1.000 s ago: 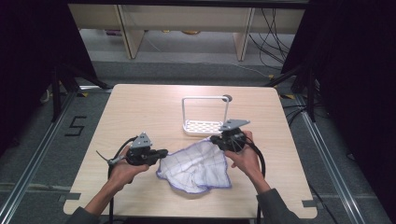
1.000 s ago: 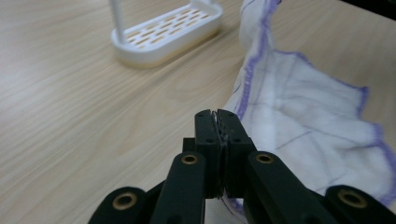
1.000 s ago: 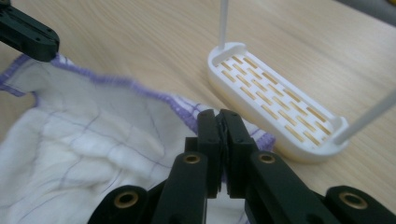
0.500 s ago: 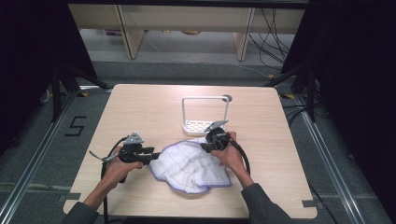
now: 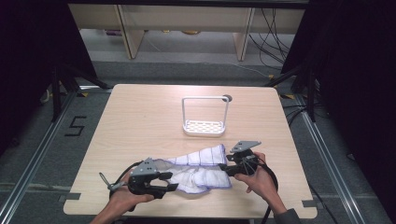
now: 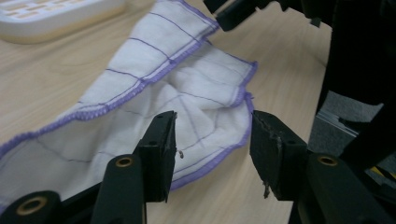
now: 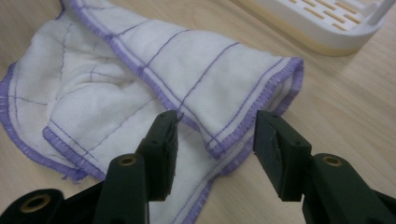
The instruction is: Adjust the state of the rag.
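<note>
Whereas a second ago both grippers gripped the spread white cloth (image 5: pixel 198 170), its far edge is now folded over toward the near table (image 5: pixel 140 116) edge. The jaws of left gripper (image 5: pixel 170 188) and right gripper (image 5: pixel 223 167) have just been opening, gaping off the cloth's ends. Bare tabletop separates cloth from white rack (image 5: pixel 204 127).

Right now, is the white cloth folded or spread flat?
Folded. The cloth lies doubled in a long band, one purple-edged layer over another; hems overlap in both gripper views.
</note>
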Motion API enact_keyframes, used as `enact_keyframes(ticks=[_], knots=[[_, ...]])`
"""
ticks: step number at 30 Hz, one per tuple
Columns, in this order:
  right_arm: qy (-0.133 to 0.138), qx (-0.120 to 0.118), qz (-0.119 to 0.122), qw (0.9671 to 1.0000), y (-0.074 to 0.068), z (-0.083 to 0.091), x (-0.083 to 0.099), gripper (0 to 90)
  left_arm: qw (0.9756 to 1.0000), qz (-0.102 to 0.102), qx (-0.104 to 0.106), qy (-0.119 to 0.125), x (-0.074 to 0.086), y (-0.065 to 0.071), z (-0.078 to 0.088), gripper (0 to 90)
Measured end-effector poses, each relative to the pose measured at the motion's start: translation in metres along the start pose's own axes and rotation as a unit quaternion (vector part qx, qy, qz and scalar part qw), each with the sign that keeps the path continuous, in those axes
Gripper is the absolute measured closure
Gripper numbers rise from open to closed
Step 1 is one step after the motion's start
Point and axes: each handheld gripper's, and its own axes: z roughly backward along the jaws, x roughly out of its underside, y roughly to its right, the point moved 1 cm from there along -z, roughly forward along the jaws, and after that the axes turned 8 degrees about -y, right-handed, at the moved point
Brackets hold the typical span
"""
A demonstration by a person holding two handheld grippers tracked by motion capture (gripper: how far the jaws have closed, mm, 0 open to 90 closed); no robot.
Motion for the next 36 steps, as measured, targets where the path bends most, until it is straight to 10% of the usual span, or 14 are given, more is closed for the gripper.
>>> enact_keyframes(ticks=[21,32,36], knots=[[0.052,0.001,-0.051,0.9973,0.023,-0.025,-0.048,51.6,0.9993,-0.018,0.023,-0.025,-0.006,0.019,-0.034,52.2],[0.048,0.004,-0.041,0.9980,0.022,-0.011,-0.030,50.9,0.9980,-0.041,0.012,-0.047,-0.007,0.030,-0.055,51.6],[0.042,-0.001,-0.056,0.9976,0.021,0.000,-0.022,50.3,0.9950,-0.076,-0.004,-0.064,-0.007,0.029,-0.060,65.2]])
